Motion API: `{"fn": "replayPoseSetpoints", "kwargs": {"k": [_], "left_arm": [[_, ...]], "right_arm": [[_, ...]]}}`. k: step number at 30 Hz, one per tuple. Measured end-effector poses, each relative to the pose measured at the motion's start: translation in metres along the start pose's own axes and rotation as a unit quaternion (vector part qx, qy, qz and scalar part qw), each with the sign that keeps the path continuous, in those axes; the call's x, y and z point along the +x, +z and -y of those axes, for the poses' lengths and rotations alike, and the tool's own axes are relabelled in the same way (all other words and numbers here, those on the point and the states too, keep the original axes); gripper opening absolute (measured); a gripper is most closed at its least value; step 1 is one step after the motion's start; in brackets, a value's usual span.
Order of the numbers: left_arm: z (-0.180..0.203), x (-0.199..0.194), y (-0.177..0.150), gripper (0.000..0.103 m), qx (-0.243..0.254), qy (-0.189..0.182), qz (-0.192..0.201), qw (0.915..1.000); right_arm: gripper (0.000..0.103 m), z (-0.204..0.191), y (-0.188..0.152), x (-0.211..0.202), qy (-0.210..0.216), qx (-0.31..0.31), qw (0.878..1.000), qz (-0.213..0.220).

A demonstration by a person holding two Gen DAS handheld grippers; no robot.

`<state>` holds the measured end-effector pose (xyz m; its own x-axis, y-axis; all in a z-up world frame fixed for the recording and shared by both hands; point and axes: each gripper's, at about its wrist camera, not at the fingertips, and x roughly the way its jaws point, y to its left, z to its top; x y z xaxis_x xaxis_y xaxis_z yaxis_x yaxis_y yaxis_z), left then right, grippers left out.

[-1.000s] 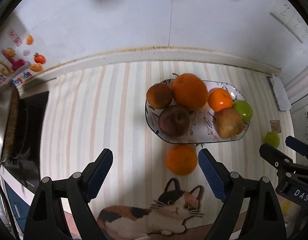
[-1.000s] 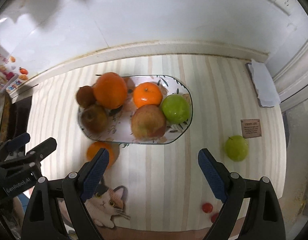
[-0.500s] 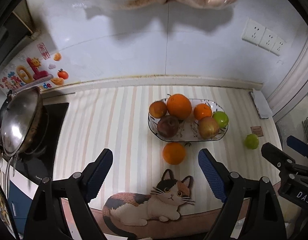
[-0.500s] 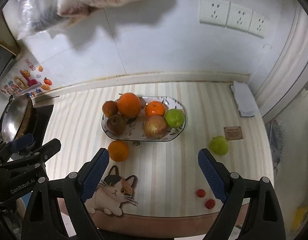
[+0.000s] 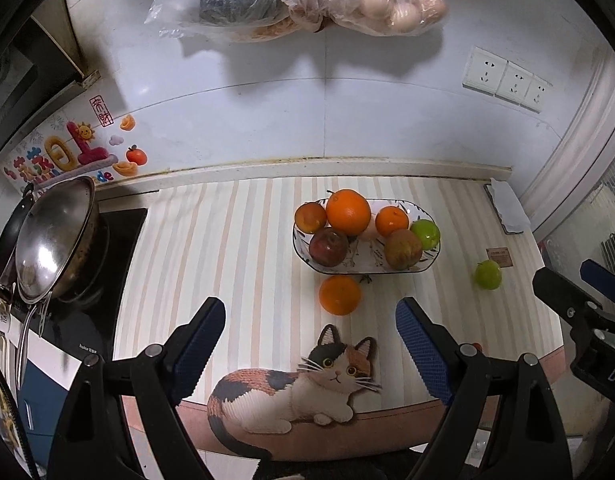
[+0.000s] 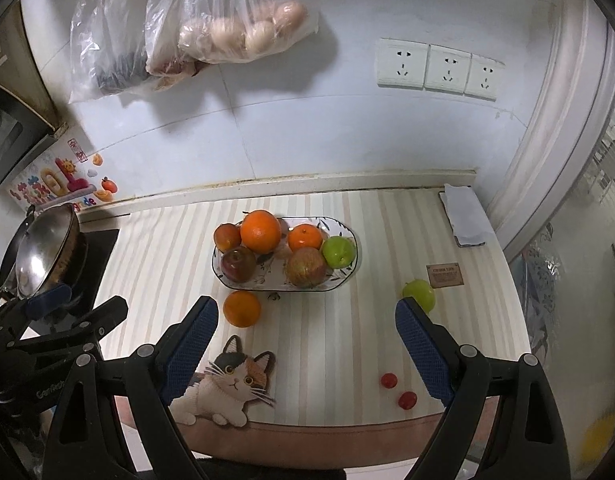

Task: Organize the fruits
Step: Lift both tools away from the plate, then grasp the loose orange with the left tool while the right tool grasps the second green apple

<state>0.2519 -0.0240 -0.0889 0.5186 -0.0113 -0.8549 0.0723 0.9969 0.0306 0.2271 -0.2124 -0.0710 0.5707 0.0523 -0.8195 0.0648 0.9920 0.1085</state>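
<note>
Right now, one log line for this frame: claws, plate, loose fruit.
left claw: open, empty | right claw: open, empty | plate: six fruits | loose: orange, green apple, two cherry tomatoes

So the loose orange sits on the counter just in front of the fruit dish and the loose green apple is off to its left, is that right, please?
Not quite: the orange does sit on the counter just in front of the dish, but the loose green apple lies off to the dish's right, near the small brown card. The right wrist view shows this.
</note>
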Motion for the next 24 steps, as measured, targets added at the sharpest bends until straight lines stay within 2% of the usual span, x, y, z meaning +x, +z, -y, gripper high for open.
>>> {"fn": "replayPoseSetpoints", "kwargs": {"k": [9, 15, 20, 24], "left_arm": [[0.01, 0.02, 0.007, 0.087, 0.001, 0.001, -0.009, 1.0], [0.016, 0.049, 0.016, 0.087, -0.006, -0.001, -0.027, 0.9996], [0.014, 0.095, 0.023, 0.087, -0.031, -0.008, -0.061, 0.9976], [0.011, 0.135, 0.024, 0.087, -0.054, -0.001, -0.089, 0.9946]], "right_arm": [[0.092, 0.012, 0.002, 0.025, 0.004, 0.009, 1.0, -0.017], [0.092, 0.025, 0.01, 0.046, 0.02, 0.026, 0.999, -0.027], [0.092, 0.071, 0.015, 0.084, 0.028, 0.092, 0.994, -0.054], [0.093, 0.131, 0.014, 0.127, -0.008, 0.149, 0.985, -0.083]]}}
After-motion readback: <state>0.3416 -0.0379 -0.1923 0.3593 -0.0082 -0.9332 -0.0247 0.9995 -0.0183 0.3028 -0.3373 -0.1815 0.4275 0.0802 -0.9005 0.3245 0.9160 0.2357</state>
